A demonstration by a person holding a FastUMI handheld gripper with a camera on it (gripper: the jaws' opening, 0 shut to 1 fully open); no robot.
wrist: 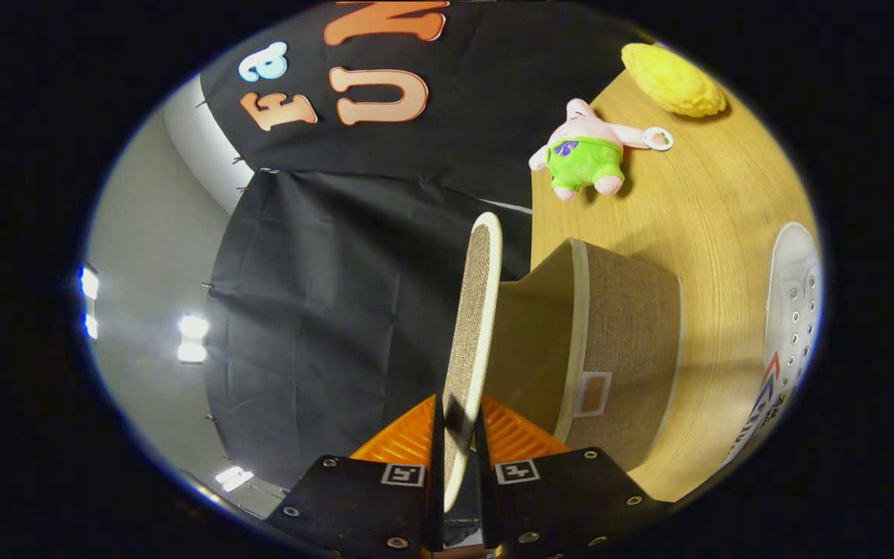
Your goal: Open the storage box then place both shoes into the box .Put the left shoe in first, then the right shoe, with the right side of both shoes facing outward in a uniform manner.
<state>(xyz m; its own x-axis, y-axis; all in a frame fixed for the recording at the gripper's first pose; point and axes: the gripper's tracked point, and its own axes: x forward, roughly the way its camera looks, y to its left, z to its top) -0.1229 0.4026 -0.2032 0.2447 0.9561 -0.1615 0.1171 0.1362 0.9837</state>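
Observation:
My gripper (459, 423) is shut on the storage box lid (476, 310), a flat woven oval seen edge-on between the fingers and held lifted clear of the box. The open storage box (625, 341), with woven fabric sides and a pale rim, stands on the wooden table just ahead and to the right of the fingers; its inside wall shows bare. A white lace-up shoe (796, 310) lies on the table beyond the box, partly out of sight. The view is rolled, so the table runs up the right side.
A pink plush toy in green shorts (588, 151) lies on the wooden table (695, 210) past the box. A yellow knobbly object (673, 80) sits further off near the table's far corner. Black cloth wall hangs behind the table's edge.

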